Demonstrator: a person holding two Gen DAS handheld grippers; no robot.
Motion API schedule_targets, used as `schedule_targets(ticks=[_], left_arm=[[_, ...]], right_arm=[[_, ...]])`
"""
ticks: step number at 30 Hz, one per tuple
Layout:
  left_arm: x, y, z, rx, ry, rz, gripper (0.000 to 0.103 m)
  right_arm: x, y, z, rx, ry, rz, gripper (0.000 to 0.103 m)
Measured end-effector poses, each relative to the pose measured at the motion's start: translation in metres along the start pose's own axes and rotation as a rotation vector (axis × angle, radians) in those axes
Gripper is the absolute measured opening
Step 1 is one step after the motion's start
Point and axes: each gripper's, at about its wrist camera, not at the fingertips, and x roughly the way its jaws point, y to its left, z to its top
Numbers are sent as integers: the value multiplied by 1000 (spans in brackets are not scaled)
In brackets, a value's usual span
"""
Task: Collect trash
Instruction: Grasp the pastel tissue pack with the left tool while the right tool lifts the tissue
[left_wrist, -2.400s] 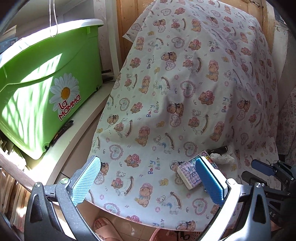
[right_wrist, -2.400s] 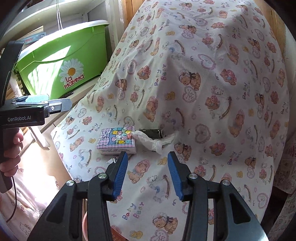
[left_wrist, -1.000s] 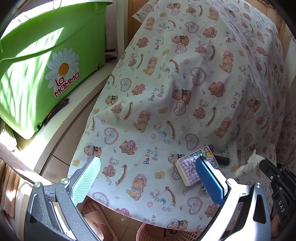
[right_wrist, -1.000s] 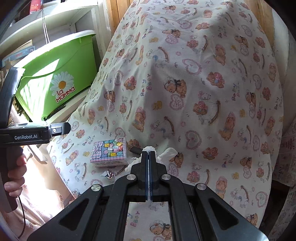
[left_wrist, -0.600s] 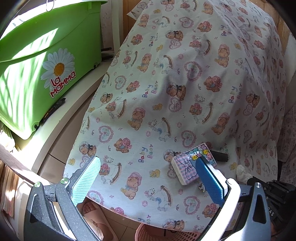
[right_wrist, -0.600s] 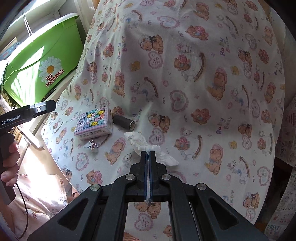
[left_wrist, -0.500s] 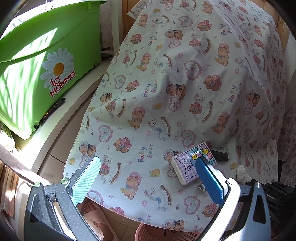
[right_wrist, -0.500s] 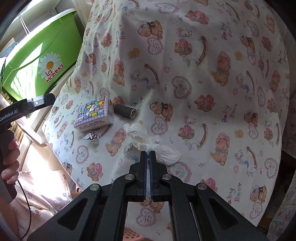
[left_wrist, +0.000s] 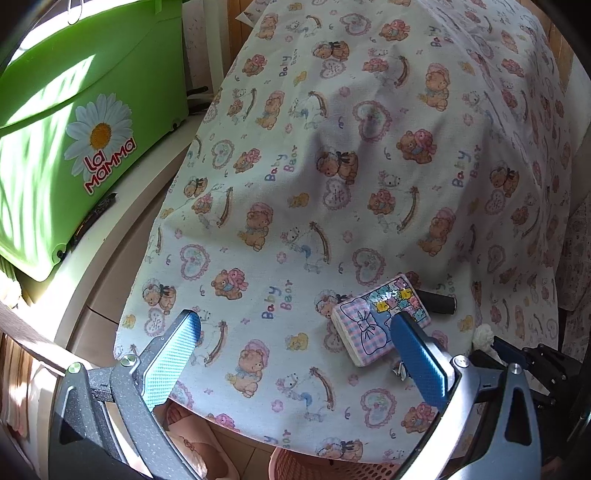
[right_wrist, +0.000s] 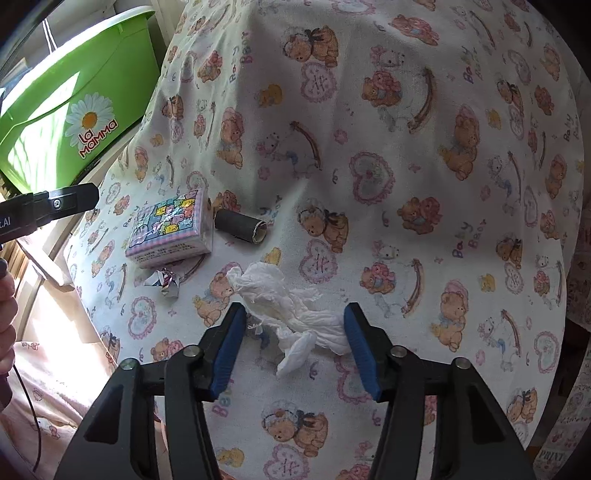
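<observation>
Though clamped before, right claw (right_wrist: 295, 343) opening (tissue (right_wrist: 291, 314) between).

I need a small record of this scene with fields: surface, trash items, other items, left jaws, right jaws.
surface: bear-print cloth
trash items: crumpled tissue; foil scrap; dark tube
other items: tissue pack; green tub; pink basket
left jaws: left gripper open, empty
right jaws: right gripper opening, tissue between, not pressed

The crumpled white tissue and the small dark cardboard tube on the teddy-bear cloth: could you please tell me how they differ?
The crumpled white tissue is soft, pale and irregular; the small dark cardboard tube is rigid, dark and cylindrical. The tissue lies between the opening right claw's jaws; the tube lies clear of them, beside the pastel tissue pack. Both rest on the teddy-bear cloth.
</observation>
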Motion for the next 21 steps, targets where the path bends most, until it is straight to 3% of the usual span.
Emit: schedule_targets(ticks=[1,2,11,21], left_arm=[[3,-2,0,-3,12,-11,101],[5,-4,0,-7,22,-23,101],[27,-34,2,6,102,-81,101],[50,-68,9,15,91,-1,101]], right_arm=[[-1,1,0,-5,-1,-5,17],[-2,2,0,-9,-11,-13,13],[-32,-10,4,28,-95,-64,12],[-40,-27,8,106,-117,-90,12]])
